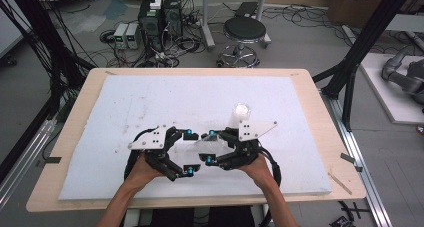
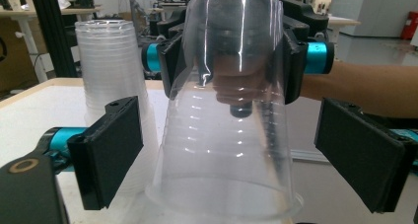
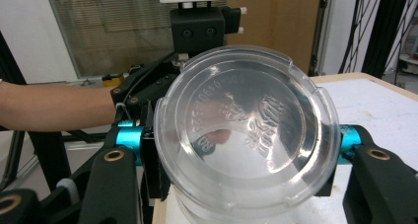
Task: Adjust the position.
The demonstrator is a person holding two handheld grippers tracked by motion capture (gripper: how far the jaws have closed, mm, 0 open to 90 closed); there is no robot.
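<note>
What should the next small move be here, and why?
Probably set the clear cup down on the white mat: the right tool clamps its narrow end, the left tool stands open around its wide end without pressing, and the cup stack stands beside them.

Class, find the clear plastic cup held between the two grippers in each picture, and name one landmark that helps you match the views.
High view: clear plastic cup lies sideways, centre, between both grippers.
Left gripper view: centre, rim nearest the camera.
Right gripper view: centre, base facing the camera.
Shared landmark: right gripper, shut on the cup's base end.

Wooden table (image 1: 320,112), white foam sheet (image 1: 150,102) covering it, stack of clear cups (image 1: 241,114) standing on sheet
</note>
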